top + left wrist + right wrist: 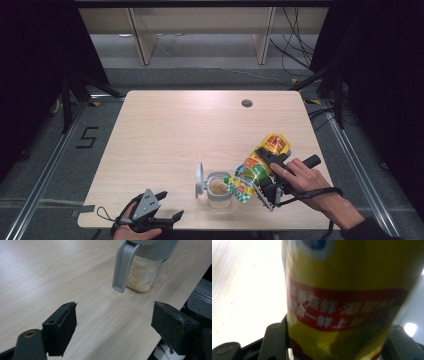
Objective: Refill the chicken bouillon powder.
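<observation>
A clear jar (218, 189) with beige granules in its bottom stands near the table's front edge, its grey flip lid (200, 180) swung open to the left. My right gripper (266, 172) is shut on a yellow, green and red pouch (257, 167), tilted down-left with its lower end at the jar's mouth. In the right gripper view the pouch (347, 290) sits pressed between both jaws of the right gripper (337, 342). My left gripper (170, 206) rests at the front left edge, open and holding nothing. The left gripper view looks past the left gripper (115, 312) to the jar (143, 275) and its hanging lid (123, 267).
The light wooden table (165, 130) has a round cable hole (246, 103) at the back right. Its front edge runs just under both hands. Dark floor, metal rails and cables surround the table.
</observation>
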`<action>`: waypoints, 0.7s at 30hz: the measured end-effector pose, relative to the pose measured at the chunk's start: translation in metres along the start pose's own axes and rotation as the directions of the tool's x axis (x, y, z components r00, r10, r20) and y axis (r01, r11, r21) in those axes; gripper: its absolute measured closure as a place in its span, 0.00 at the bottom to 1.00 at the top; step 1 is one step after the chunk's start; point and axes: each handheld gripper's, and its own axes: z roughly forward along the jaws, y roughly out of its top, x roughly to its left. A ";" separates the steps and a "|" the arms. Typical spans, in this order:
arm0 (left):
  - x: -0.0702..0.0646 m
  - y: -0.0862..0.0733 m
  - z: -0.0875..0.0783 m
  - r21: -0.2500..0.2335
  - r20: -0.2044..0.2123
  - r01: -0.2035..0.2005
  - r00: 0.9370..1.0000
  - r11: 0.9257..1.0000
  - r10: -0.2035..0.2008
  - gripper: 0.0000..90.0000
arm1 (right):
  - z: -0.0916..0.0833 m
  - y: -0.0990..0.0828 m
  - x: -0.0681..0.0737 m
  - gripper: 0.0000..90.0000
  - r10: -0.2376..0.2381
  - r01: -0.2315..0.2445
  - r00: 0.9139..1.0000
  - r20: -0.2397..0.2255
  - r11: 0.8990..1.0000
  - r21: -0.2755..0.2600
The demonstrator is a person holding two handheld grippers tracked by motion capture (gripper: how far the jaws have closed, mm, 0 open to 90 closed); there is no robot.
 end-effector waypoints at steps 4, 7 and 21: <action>-0.001 0.000 0.001 -0.006 0.005 0.001 1.000 1.000 -0.001 0.22 | 0.000 0.000 0.000 0.52 0.006 -0.006 1.000 0.000 1.000 0.002; 0.001 0.000 0.000 0.016 -0.003 -0.023 1.000 1.000 0.023 0.22 | 0.000 0.000 0.000 0.52 0.004 -0.004 1.000 0.002 1.000 0.003; -0.001 0.000 0.000 -0.004 0.003 -0.001 1.000 1.000 0.001 0.22 | 0.000 0.000 -0.001 0.52 -0.009 0.009 1.000 0.007 1.000 0.006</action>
